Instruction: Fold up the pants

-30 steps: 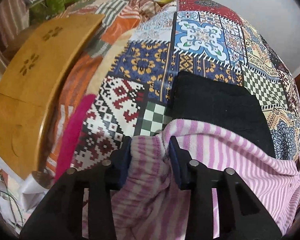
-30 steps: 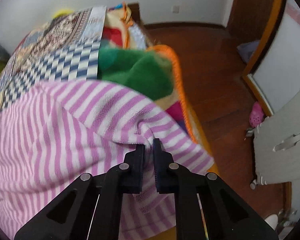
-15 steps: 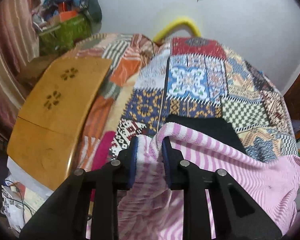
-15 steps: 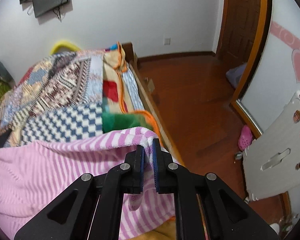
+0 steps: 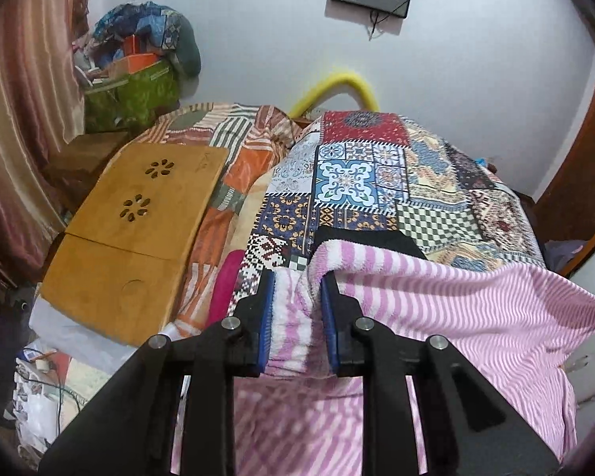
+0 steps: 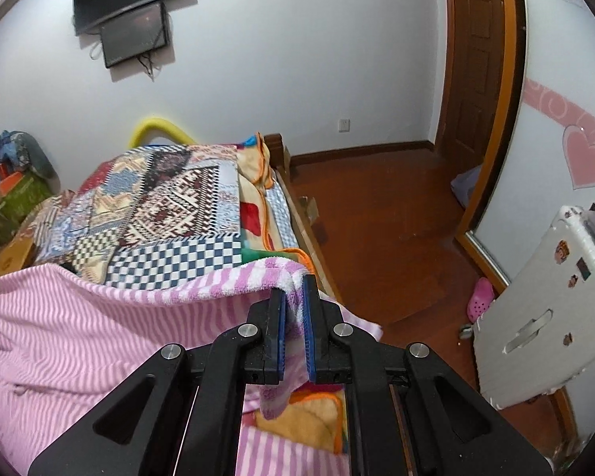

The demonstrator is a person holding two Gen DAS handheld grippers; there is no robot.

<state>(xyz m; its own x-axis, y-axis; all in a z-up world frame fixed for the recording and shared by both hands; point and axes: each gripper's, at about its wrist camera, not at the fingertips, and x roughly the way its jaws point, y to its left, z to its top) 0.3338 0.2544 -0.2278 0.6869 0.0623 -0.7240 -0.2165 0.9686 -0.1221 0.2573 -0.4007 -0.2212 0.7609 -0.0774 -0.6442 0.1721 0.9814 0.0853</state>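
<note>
Gripping the striped pants point(image 5: 436, 297), both tongs pinch its upper edge.

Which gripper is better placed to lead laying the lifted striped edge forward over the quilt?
Left, probably. The left gripper clamps the pink-and-white striped fleece pants directly above the patchwork quilt. The right gripper clamps its corner near the bed's edge, with wooden floor beside it.
</note>
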